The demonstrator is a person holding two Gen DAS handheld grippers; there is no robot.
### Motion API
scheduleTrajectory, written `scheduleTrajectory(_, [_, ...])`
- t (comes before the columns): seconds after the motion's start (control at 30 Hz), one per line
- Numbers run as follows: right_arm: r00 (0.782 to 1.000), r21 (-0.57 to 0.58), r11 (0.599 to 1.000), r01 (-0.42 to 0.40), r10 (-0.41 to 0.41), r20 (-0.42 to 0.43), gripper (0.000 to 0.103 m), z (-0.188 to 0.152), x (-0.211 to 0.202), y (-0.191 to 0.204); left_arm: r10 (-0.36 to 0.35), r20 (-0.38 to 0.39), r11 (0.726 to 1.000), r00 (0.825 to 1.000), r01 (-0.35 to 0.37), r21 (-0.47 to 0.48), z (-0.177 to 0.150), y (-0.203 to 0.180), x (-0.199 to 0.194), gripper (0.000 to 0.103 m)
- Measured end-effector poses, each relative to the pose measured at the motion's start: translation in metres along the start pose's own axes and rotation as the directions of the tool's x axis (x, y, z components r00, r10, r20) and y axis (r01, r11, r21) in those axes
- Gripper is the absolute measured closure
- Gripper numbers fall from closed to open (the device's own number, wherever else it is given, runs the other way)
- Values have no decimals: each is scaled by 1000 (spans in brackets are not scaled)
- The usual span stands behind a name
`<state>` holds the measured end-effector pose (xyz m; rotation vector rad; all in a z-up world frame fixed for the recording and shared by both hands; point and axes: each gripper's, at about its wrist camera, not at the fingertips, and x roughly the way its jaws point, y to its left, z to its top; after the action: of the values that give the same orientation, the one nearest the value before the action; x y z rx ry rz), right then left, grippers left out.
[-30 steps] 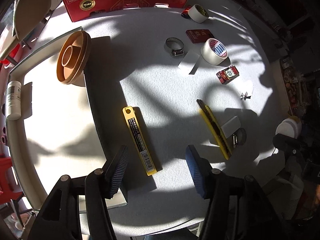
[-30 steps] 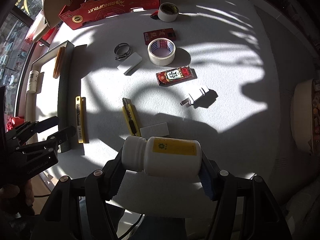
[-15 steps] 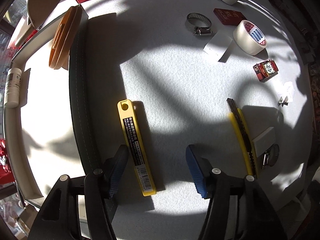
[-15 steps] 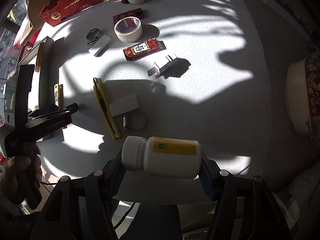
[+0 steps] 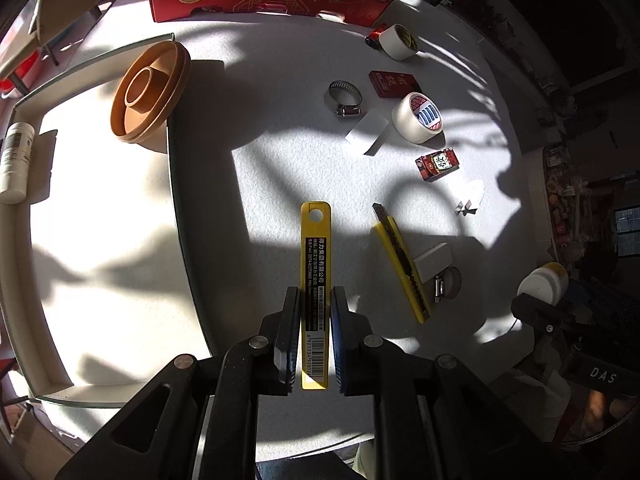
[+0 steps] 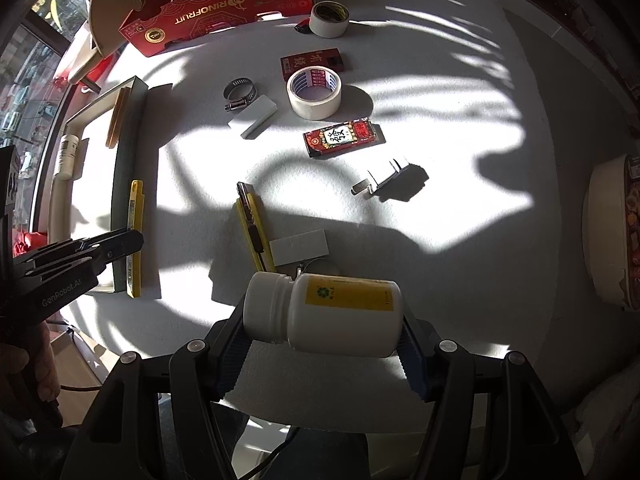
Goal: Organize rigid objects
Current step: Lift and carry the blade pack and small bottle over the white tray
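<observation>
Both tongs grip: left (image 5: 315, 312) blade case (image 5: 315, 256), right (image 6: 322, 344) bottle (image 6: 324, 314).

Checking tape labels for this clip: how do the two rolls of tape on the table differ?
The nearer tape roll is larger across, while the far tape roll is smaller. The nearer tape roll has a red-and-blue printed core; the far tape roll has a dark core with yellowish print. The nearer one sits mid-table beside a small red box; the far one sits close to the big red carton. Both are whitish, lie flat with the hole up, and are untouched.
</observation>
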<state>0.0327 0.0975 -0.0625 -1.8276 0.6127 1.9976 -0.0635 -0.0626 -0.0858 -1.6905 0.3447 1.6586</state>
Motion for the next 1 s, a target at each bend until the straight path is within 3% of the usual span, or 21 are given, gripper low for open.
scheduleTrajectory(0.33, [998,-183,983,-28,37,45,37,28,-7,67,79,102,994,992,-70,-88,-5,40,-43,87])
scheduleTrajectory(0.63, [991,-415,905,-88,121,53,37,57,-13,173,206,162,960,965,-167,-225,-18,101,-75,88])
scheduleTrajectory(0.8, [985,-457,878,-143,171,21,37,72,-7,221,240,167,942,956,-188,-276,-24,127,-83,88])
scheduleTrajectory(1.0, [986,-485,862,-150,169,-5,37,83,6,257,253,151,930,956,-197,-310,-23,147,-78,88])
